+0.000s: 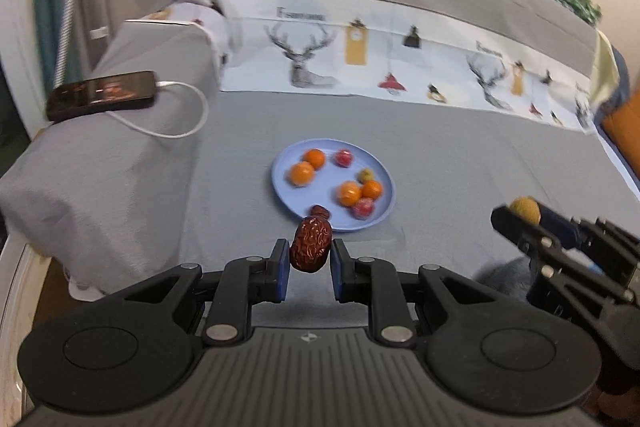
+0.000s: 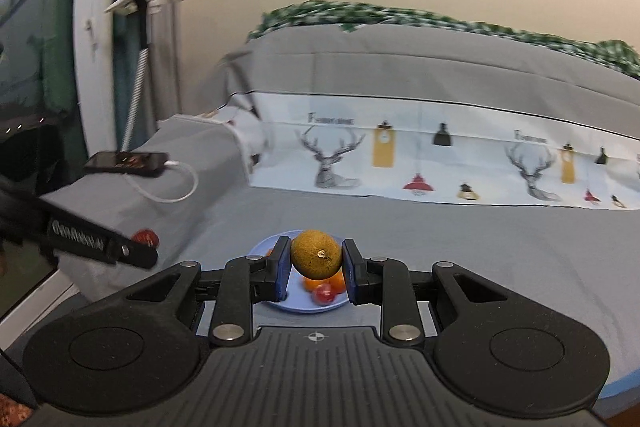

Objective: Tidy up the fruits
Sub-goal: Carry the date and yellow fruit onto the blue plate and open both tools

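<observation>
- your left gripper point(image 1: 310, 254) is clamping a wrinkled red date point(image 1: 311, 244) between its blue pads, holding it by the lower half; the upper half is sticking out past the tips.
- your right gripper point(image 2: 316, 259) is clenching a round brown-green fruit point(image 2: 316, 253), probably a longan, across its widest part.
- both are hanging in the air above the grey bedsheet point(image 1: 460, 163), on the near side of the blue plate point(image 1: 280, 179). in the left view the date is overlapping the plate's near rim; in the right view the round fruit is sitting right over the plate.
- plate is already carrying small oranges point(image 1: 302, 173), red fruits point(image 1: 343, 158), one greenish one and a second date point(image 1: 320, 211) at the near edge.
- handling, my read: the date is looking light, dry and a bit squashy, so it's gripping well and shouldn't slip; no need to be squeezing harder.
- the round fruit is looking light with a thin brittle shell, and it's round, so it could be popping out if the pads go off centre. keep the pinch on the equator, gentle.
- plate is sitting on soft bedding, so anything dropped from height is likely rolling into the others. you're better off lowering close to a bare patch before letting go.
- phone point(image 1: 100, 95) on its cable is lying on the pillow, well apart from the work area.
</observation>
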`<state>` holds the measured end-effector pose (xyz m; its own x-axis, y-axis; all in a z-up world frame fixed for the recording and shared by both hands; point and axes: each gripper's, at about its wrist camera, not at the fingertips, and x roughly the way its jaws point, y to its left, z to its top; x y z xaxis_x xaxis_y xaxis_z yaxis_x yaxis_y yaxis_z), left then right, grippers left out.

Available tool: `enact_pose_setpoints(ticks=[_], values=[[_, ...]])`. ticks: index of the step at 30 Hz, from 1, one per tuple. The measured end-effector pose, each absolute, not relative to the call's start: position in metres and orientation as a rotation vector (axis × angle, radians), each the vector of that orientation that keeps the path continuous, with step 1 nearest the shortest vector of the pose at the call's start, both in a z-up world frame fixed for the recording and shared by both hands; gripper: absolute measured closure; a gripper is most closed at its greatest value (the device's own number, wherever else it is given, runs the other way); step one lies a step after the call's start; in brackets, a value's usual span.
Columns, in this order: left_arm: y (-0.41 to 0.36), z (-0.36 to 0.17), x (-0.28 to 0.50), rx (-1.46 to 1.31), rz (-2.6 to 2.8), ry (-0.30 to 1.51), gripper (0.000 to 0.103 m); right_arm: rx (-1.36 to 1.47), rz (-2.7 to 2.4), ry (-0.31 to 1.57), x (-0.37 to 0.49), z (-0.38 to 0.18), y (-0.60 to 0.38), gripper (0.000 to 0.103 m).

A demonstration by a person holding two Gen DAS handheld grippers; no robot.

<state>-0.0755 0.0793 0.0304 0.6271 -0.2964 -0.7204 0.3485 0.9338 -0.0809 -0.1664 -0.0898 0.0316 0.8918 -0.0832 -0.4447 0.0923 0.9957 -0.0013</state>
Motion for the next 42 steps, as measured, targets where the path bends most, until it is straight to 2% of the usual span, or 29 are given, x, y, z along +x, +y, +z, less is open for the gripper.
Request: enact_pose_setpoints(ticks=[15,29,42], values=[[0.078,0.016,-0.05,0.088,-0.361,0.85,0.08,0.008,-0.067,0.56,-0.139,0.01,-0.088,0.075],[0.038,-0.001,0.041,0.078,-0.375,0.897,0.08,0.025,-0.084,0.677,-0.061,-0.023,-0.109,0.075],[-0.007,-0.044,0.123,0.102,-0.416,0.954,0.08,0.01,-0.081,0.703,0.013,-0.054,-0.127,0.075]])
